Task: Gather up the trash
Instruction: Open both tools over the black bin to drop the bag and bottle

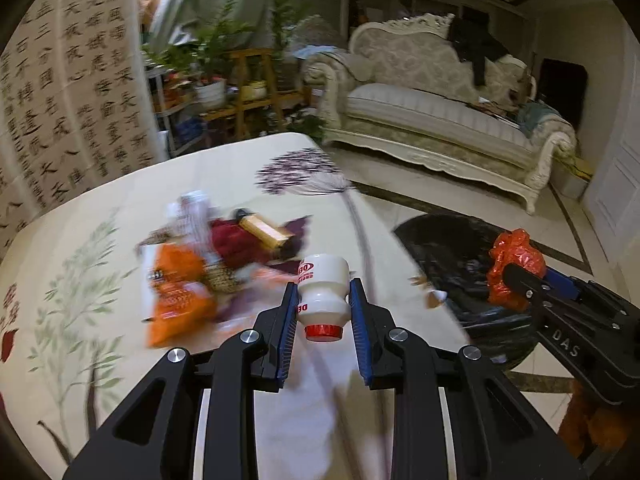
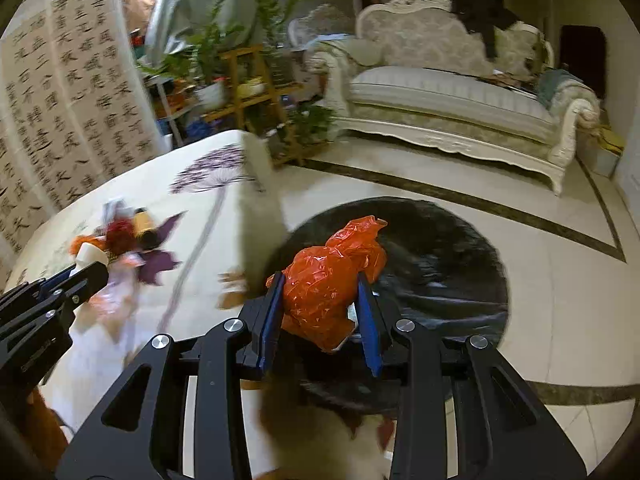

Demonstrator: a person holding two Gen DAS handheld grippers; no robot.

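My left gripper (image 1: 323,300) is shut on a small white bottle with a red cap (image 1: 323,292), held above the table (image 1: 80,240). My right gripper (image 2: 320,304) is shut on a crumpled orange plastic bag (image 2: 332,280), held over the open black trash bag (image 2: 440,248) on the floor. In the left wrist view the right gripper (image 1: 516,276) with the orange bag (image 1: 516,256) is at the right, above the trash bag (image 1: 452,252). A pile of trash (image 1: 200,264) lies on the table: an orange packet, white wrapper, red item, yellow box. The pile also shows in the right wrist view (image 2: 124,236).
The table carries a floral cloth with a purple flower print (image 1: 296,172). A small scrap (image 1: 434,296) lies near the table's right edge. A white sofa (image 1: 440,108), a plant rack (image 1: 240,80) and a calligraphy screen (image 1: 72,100) stand behind. Tiled floor (image 2: 560,300) surrounds the trash bag.
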